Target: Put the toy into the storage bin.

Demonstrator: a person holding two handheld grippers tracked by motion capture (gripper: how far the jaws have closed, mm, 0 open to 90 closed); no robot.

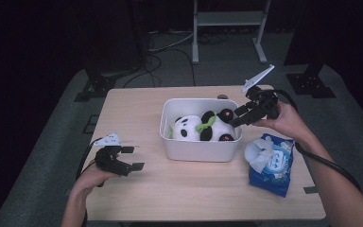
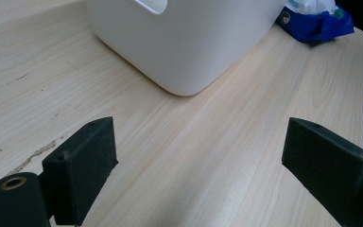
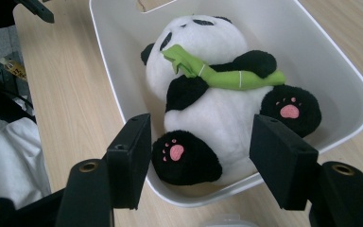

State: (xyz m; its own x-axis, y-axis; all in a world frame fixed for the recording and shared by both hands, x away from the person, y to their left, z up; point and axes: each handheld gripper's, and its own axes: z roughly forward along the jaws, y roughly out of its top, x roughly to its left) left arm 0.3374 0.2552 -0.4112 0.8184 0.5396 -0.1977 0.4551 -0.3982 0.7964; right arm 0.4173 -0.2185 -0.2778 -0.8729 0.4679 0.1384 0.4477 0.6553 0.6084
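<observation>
I have the right hand-held gripper [image 1: 237,117] hanging over the right rim of the white tub [image 1: 199,150], jaws parted wide with nothing between them; the plush panda [image 3: 217,94] lies on its back inside that tub, which stands mid-bench toward the far edge. I judge this as either the approach to a pick or the pull-back after a drop; the frames alone do not settle which. If it is a pick, the next move calls for lowering the jaws astride the body or a leg, then closing; the soft plush should forgive a rough grip. The left hand-held gripper [image 1: 131,157] rests open near the bench's left edge, holding nothing. Count: one panda; one tub; one blue wipes pack [image 1: 272,163] toward the right edge; two hand-held grippers.
</observation>
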